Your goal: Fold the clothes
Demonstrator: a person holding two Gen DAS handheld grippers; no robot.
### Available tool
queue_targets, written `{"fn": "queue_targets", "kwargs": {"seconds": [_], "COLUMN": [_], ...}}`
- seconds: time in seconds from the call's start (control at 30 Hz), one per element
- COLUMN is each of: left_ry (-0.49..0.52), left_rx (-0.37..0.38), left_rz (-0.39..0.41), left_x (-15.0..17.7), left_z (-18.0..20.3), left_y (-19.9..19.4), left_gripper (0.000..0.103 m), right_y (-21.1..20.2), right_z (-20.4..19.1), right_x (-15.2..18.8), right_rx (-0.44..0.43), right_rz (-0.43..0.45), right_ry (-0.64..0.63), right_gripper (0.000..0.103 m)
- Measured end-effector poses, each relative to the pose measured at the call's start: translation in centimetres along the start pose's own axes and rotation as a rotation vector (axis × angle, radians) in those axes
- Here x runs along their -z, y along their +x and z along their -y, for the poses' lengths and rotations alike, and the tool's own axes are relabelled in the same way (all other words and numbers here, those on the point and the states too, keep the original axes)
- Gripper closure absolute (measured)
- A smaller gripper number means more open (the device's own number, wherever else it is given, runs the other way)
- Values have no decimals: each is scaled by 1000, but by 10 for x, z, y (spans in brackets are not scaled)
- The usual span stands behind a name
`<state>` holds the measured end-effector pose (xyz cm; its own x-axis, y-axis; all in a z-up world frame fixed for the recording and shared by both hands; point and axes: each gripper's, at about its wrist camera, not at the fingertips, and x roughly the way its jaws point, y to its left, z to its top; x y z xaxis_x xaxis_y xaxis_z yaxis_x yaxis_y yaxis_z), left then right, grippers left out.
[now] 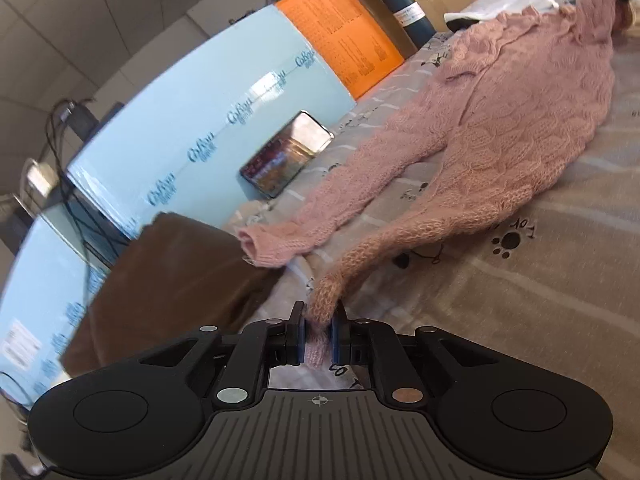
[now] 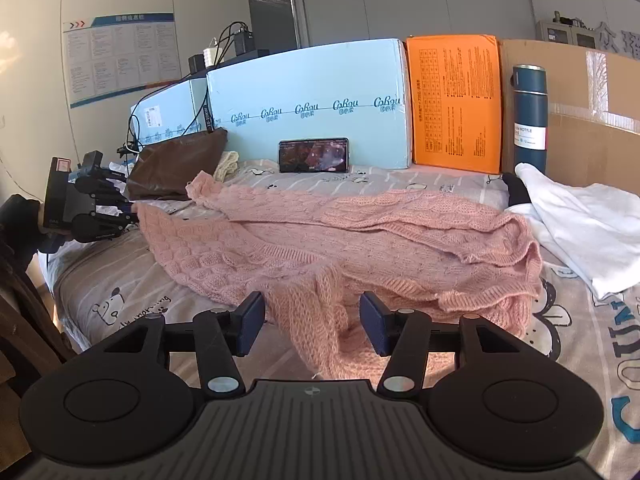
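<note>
A pink cable-knit sweater [image 1: 520, 120] lies spread across the bed. My left gripper [image 1: 319, 330] is shut on a stretched corner of the pink sweater and pulls it taut above the sheet. In the right wrist view the sweater [image 2: 360, 236] lies crumpled across the middle, and the left gripper [image 2: 134, 212] holds its far left edge. My right gripper [image 2: 312, 326] is open, its fingers [image 2: 252, 322] on either side of a bunched sweater sleeve [image 2: 320, 320] at the near edge.
A patterned bedsheet [image 2: 120, 292] covers the bed. A phone [image 2: 313, 155], light blue boxes [image 2: 308, 108], an orange box [image 2: 456, 104], a cardboard box [image 2: 580, 120] and a dark blue bottle [image 2: 529, 116] line the back. A white garment [image 2: 580, 224] lies right, a brown garment [image 2: 176, 164] left.
</note>
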<state>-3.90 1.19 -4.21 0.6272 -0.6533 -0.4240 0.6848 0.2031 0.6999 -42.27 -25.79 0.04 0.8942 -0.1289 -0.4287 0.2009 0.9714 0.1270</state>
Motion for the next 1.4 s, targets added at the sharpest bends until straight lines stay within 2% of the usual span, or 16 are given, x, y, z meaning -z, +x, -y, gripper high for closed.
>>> {"fn": "queue_targets", "kwargs": {"seconds": [0.13, 0.23, 0.3, 0.33, 0.37, 0.43, 0.53, 0.6, 0.63, 0.67, 0.77, 0.9, 1.1, 1.2, 1.27, 1.4], "left_ry": [83, 17, -89, -156, -239, -404, -635, -753, -763, -767, -715, -695, -692, -704, -714, -743], "left_rx": [-124, -188, -234, -246, -222, -117, 135, 307, 362, 412, 501, 476, 471, 479, 476, 429], "left_rz": [-130, -210, -170, -127, -60, 78, 269, 319, 301, 278, 170, 61, 25, 24, 36, 131], "left_x": [15, 33, 31, 27, 18, -1, -30, -48, -57, -66, -86, -86, -82, -81, -82, -75], "left_z": [0, -12, -21, -25, -27, -26, -20, -10, -2, 6, 30, 44, 45, 42, 40, 25], "left_y": [3, 2, -5, -11, -17, -25, -28, -17, -9, -1, 20, 32, 36, 38, 36, 19], "left_gripper": [83, 83, 78, 65, 55, 18, 16, 9, 6, 5, 5, 5, 4, 4, 4, 4], "right_y": [-3, -7, -12, -14, -13, -3, 24, 41, 50, 56, 54, 64, 125, 146, 148, 116], "right_z": [1, -2, -8, -9, -11, -12, -15, -13, -12, -11, -6, 11, 9, -6, -14, -14], "right_x": [-4, -6, -11, -14, -18, -24, -26, -22, -20, -19, -30, -56, -59, -45, -39, -40], "right_rx": [5, -5, -25, -35, -44, -65, -106, -123, -132, -145, -211, -280, -242, -140, -70, 5], "right_rz": [14, 24, 43, 56, 66, 48, -43, -96, -123, -138, -31, 109, -33, -108, -113, -9], "right_ry": [-4, -22, -48, -53, -60, -81, -112, -114, -115, -116, -86, -27, -82, -201, -258, -274], "right_gripper": [51, 51, 49, 48, 48, 48, 51, 63, 83, 92, 92, 92, 92, 85, 51, 40]}}
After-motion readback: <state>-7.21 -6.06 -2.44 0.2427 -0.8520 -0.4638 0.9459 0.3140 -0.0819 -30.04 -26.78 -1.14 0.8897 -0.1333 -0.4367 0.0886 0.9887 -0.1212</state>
